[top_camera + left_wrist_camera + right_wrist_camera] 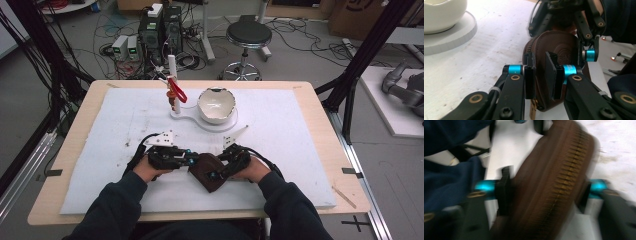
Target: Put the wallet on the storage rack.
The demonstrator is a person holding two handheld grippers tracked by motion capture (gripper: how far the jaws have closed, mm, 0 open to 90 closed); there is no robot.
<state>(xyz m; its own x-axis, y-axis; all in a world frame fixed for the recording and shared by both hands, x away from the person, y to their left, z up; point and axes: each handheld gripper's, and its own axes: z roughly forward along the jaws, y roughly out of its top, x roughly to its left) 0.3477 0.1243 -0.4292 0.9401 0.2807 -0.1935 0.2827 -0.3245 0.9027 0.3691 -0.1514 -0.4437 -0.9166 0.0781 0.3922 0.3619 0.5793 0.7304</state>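
Observation:
A brown leather zip pouch stands on edge at the near middle of the white mat, held between both hands. My left gripper comes at it from the left. In the left gripper view the left gripper has its pads closed on the zipper rim of the pouch. My right gripper reaches in from the right. In the blurred right gripper view the right gripper has a jaw against each side of the pouch, with the zipper teeth facing the camera.
A white bowl rests on a white round base at the far middle of the mat. Beside it a white post carries a red-handled tool. The bowl and base lie ahead-left of the left gripper.

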